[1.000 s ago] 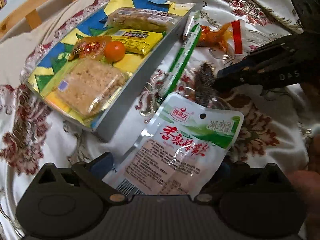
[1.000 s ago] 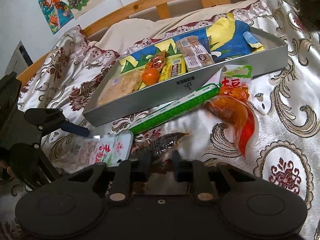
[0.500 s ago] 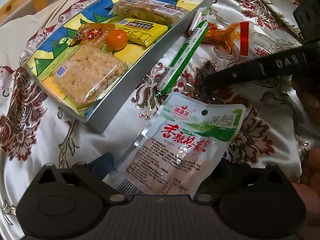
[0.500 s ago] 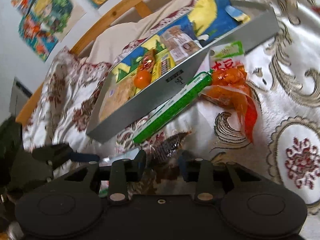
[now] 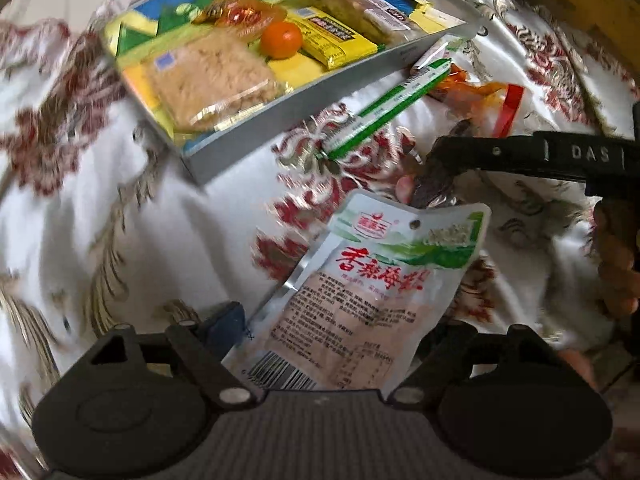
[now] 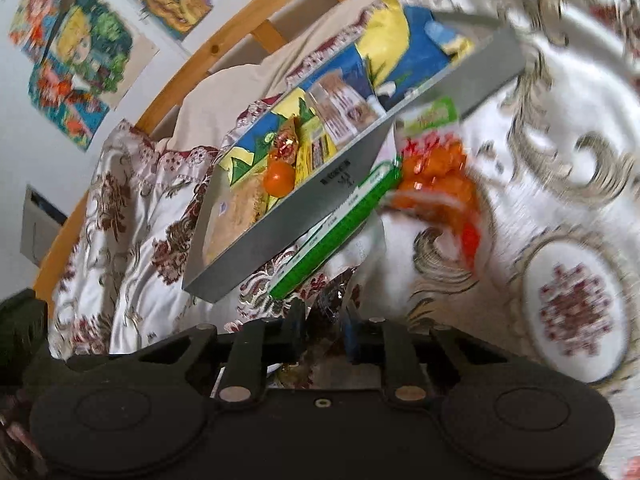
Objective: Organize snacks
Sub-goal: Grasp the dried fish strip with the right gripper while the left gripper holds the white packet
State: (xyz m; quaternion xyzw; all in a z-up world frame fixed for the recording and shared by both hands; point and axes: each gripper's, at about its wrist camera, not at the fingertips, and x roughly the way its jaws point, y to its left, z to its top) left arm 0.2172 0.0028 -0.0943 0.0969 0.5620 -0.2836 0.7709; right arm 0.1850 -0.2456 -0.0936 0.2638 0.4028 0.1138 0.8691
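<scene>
A white snack packet (image 5: 372, 292) with red lettering lies between the fingers of my left gripper (image 5: 334, 324). The jaws are closing on it, and the blue left pad (image 5: 226, 318) touches its edge. My right gripper (image 6: 324, 316) is closing too, pinching a dark snack in a clear wrapper (image 6: 332, 300). In the left wrist view the right gripper (image 5: 440, 156) holds that dark snack (image 5: 434, 190) just above the packet. The grey tray (image 5: 304, 108) holds a rice cracker pack (image 5: 212, 80), an orange (image 5: 281, 39), a yellow bar (image 5: 336, 38) and other snacks.
A green stick pack (image 5: 384, 112) leans along the tray's near wall (image 6: 288, 232), with an orange pouch (image 6: 436, 176) beside it. Everything rests on a patterned satin bedspread (image 6: 576, 312). A wooden bed frame (image 6: 240, 28) and wall posters (image 6: 80, 52) lie behind. A hand (image 5: 616, 272) shows at right.
Both grippers have rolled, so the tray looks tilted. The right jaws widened briefly, then closed on the dark snack. The white packet stayed between the left fingers, which narrowed.
</scene>
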